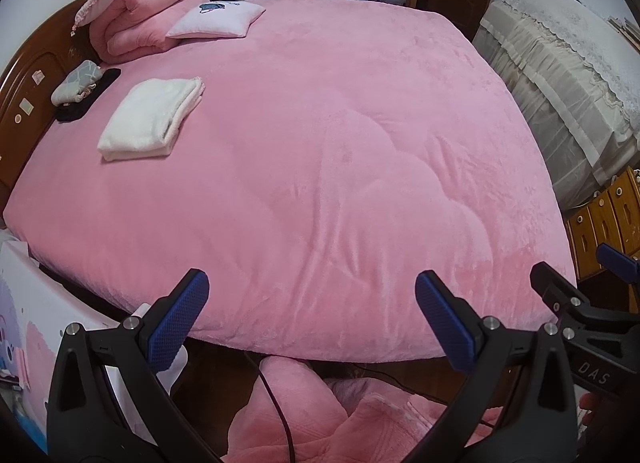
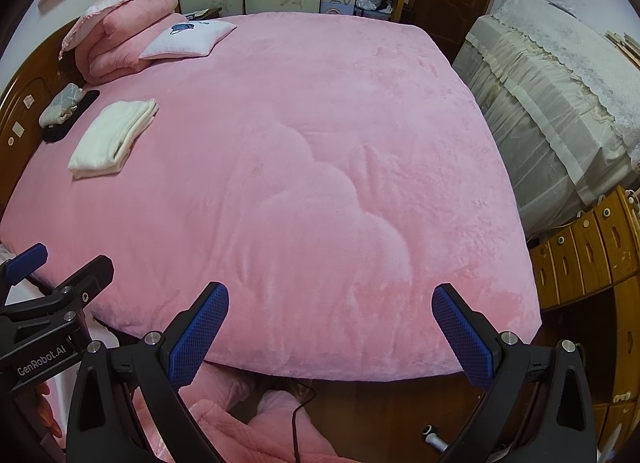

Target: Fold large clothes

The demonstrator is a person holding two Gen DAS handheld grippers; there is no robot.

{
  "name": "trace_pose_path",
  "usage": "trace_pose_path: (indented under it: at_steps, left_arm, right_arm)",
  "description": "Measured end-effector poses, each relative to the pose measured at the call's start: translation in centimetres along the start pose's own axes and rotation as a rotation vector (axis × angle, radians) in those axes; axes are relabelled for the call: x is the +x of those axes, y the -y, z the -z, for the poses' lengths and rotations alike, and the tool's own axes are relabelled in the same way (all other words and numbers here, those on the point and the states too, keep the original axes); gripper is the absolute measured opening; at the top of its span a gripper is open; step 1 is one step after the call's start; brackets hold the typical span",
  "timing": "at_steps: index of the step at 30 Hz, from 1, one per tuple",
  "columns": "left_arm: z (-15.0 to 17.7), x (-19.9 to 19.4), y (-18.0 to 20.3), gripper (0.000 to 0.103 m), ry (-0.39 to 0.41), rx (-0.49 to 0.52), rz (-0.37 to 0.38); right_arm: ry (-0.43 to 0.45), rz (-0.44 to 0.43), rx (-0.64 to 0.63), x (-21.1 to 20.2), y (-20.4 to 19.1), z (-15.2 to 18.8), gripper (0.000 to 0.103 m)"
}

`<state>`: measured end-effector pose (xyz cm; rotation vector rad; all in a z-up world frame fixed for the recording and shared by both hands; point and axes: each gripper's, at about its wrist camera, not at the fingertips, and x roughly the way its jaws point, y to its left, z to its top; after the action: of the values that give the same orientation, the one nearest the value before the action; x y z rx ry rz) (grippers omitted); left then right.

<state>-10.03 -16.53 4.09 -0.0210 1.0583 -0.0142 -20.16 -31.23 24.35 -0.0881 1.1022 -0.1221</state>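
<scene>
A folded white garment (image 1: 150, 119) lies on the pink bed cover (image 1: 320, 163) at the left near the headboard; it also shows in the right wrist view (image 2: 112, 137). A pink fleece garment (image 1: 320, 415) is below the bed's near edge, under both grippers; it also shows in the right wrist view (image 2: 248, 431). My left gripper (image 1: 312, 319) is open and empty, held over the bed's near edge. My right gripper (image 2: 330, 331) is open and empty beside it, and its fingers (image 1: 560, 295) show at the right of the left wrist view.
Folded pink quilts (image 1: 136, 15) and a white cushion (image 1: 216, 21) sit at the bed's head. A grey bundle on a black cloth (image 1: 80, 87) lies by the wooden headboard. A lace-covered unit (image 1: 560, 83) and wooden drawers (image 1: 608, 219) stand at the right. A cable (image 1: 276, 403) runs over the pink garment.
</scene>
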Motion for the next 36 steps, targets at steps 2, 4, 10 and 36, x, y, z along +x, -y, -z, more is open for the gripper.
trace_pose_path:
  at_steps: [2, 4, 10, 36]
  left_arm:
    - [0.1, -0.1, 0.0, 0.102, -0.003, -0.004, -0.002]
    - [0.3, -0.2, 0.0, 0.102, -0.007, -0.009, -0.002]
    - [1.0, 0.0, 0.2, 0.102, -0.021, -0.016, -0.005]
    - [2.4, -1.0, 0.4, 0.102, -0.005, -0.031, -0.023]
  right_arm:
    - [-0.003, -0.002, -0.004, 0.1, 0.2, 0.1, 0.103]
    - [-0.007, -0.004, -0.008, 0.3, 0.4, 0.1, 0.103]
    - [-0.025, -0.008, -0.014, 1.0, 0.7, 0.2, 0.103]
    - [-0.020, -0.012, -0.020, 1.6, 0.0, 1.1, 0.103]
